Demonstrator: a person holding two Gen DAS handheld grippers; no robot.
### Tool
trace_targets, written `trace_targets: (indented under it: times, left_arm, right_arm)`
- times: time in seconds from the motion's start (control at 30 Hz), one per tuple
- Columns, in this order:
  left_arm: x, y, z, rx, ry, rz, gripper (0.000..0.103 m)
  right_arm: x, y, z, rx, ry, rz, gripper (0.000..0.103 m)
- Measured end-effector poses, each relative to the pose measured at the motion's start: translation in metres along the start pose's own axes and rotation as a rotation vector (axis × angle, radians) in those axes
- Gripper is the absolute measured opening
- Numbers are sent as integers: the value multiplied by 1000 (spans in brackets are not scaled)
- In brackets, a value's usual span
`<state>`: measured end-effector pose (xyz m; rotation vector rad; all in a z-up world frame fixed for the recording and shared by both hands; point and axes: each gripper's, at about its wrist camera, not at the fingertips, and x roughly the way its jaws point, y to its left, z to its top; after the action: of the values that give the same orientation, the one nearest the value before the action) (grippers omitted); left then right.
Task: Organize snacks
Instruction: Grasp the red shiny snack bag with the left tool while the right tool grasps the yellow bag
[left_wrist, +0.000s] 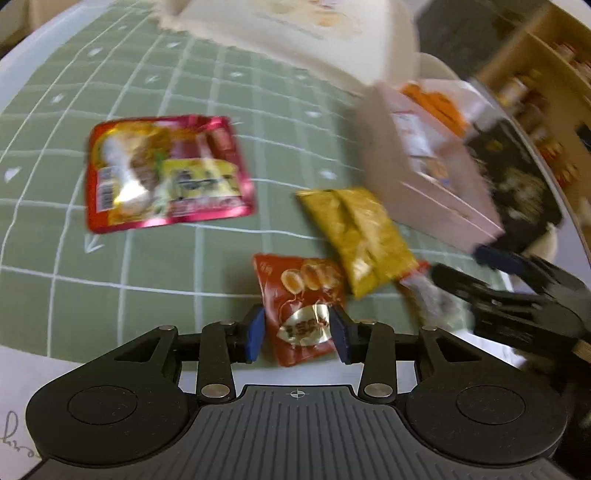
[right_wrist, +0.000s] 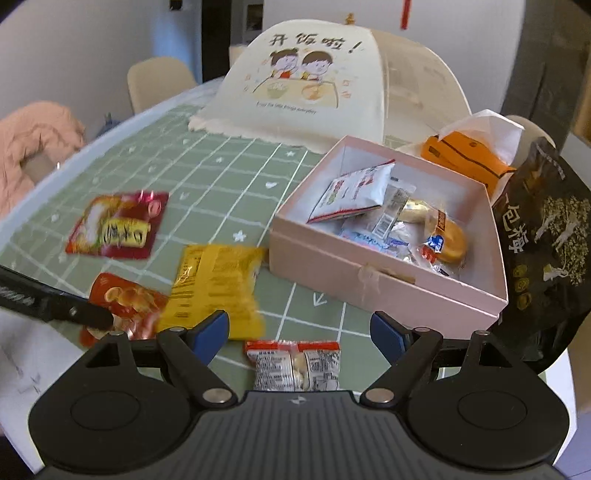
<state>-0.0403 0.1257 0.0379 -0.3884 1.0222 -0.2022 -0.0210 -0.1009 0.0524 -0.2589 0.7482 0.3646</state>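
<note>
My left gripper (left_wrist: 298, 334) has its blue pads on both sides of a small red-orange snack packet (left_wrist: 301, 312), shut on it at the mat's near edge. The packet also shows in the right wrist view (right_wrist: 125, 301). A yellow packet (left_wrist: 356, 236) lies just beyond, and a large red pouch (left_wrist: 166, 171) lies to the left. My right gripper (right_wrist: 299, 334) is open above a small clear packet with red ends (right_wrist: 293, 363). The pink box (right_wrist: 373, 284) holds several snacks at the right.
A green grid mat (left_wrist: 184, 258) covers the white table. A cream food cover (right_wrist: 306, 85) stands at the back. An orange tissue pack (right_wrist: 465, 155) and a black bag (right_wrist: 546, 251) sit beside the box. Chairs stand behind the table.
</note>
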Motion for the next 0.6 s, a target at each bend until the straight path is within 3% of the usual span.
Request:
trace_targets:
  times: [0.17, 0.27, 0.4, 0.5, 0.6]
  left_arm:
    - [-15, -24, 11, 282, -40, 140, 43]
    - [-3, -35, 18, 396, -4, 117, 43]
    - [9, -57, 4, 578, 65, 74, 43]
    - [16, -72, -16, 719, 92, 113, 44]
    - [18, -77, -24, 783, 83, 156, 45]
  right_arm:
    - [0, -5, -7, 45, 25, 28, 84]
    - [5, -1, -5, 40, 27, 30, 84]
    - [17, 9, 11, 24, 13, 116, 84]
    - [43, 21, 24, -18, 52, 168, 84]
    - [67, 27, 30, -25, 108, 180, 84]
